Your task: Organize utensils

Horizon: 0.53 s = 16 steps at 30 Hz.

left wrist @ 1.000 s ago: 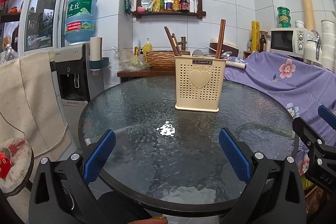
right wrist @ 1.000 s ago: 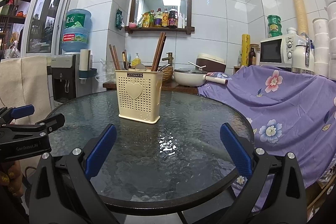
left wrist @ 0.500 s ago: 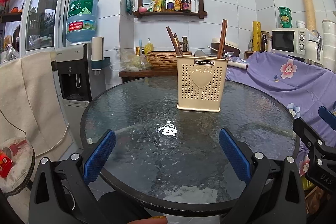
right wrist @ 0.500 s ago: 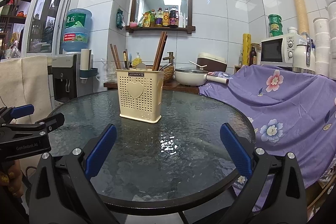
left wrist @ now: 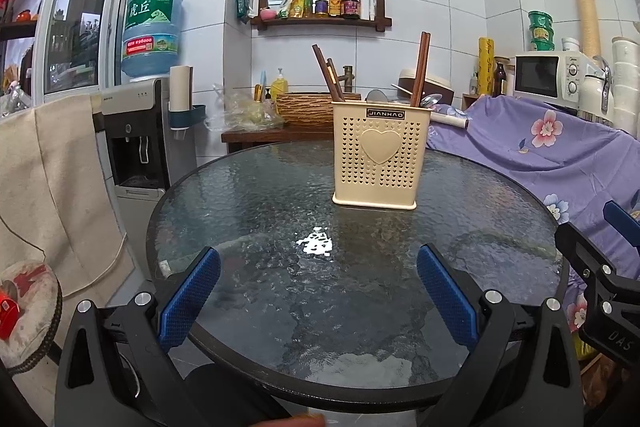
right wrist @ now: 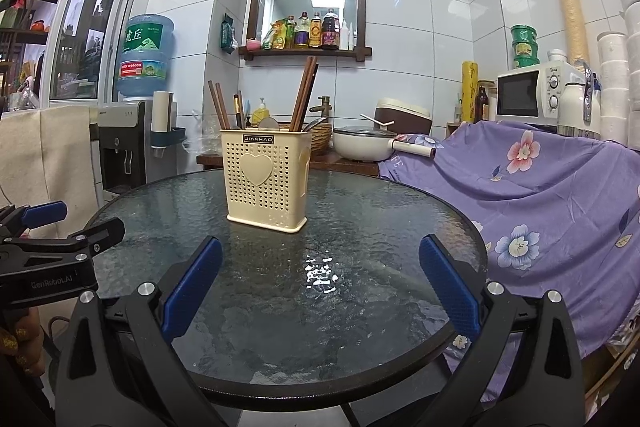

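Observation:
A cream perforated utensil holder (left wrist: 382,155) (right wrist: 267,179) with a heart on its front stands upright on the round glass table (left wrist: 280,299) (right wrist: 360,307). Brown chopsticks (left wrist: 421,69) (right wrist: 303,93) and a spoon (left wrist: 430,100) stick out of its top. My left gripper (left wrist: 319,297) hovers open over the near table edge, well short of the holder, with nothing between its blue pads. My right gripper (right wrist: 320,289) is likewise open and empty, the holder ahead and to its left. Each gripper shows at the other view's edge.
A purple floral cloth (right wrist: 552,195) covers furniture to the right, a microwave (right wrist: 532,93) behind it. A water dispenser (left wrist: 136,131) and a beige towel (left wrist: 52,187) stand left. A wooden side table behind holds a basket (left wrist: 304,108) and a pan (right wrist: 360,143).
Both views have shifted slightly, so the holder sits a little further right and higher in each. Both grippers stay open and empty.

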### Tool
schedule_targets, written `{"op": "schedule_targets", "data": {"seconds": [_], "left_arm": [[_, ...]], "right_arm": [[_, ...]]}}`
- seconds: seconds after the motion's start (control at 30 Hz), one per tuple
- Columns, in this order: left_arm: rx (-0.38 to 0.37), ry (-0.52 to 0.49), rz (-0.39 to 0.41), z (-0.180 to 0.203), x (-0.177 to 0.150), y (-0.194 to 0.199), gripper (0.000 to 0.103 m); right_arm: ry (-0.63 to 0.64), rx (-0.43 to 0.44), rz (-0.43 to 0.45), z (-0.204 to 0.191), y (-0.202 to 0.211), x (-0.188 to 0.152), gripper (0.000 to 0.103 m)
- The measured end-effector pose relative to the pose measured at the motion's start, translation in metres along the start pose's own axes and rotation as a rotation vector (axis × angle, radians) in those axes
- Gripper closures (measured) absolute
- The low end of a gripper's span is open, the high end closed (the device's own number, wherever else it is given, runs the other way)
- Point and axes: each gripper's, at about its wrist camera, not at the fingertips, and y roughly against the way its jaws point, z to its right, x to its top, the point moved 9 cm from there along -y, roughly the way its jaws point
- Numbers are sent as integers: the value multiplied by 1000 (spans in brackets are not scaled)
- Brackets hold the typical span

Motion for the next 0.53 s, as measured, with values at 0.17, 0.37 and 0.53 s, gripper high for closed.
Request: {"op": "schedule_targets", "data": {"seconds": [0.17, 0.37, 0.53], "left_arm": [[8, 12, 20, -2, 1, 3, 6], [18, 0, 6, -1, 0, 2, 6], [29, 2, 15, -3, 1, 2, 6]], "right_arm": [[2, -2, -1, 0, -1, 0, 6], [3, -2, 0, -1, -1, 0, 6], [3, -3, 0, -1, -1, 0, 6]]}}
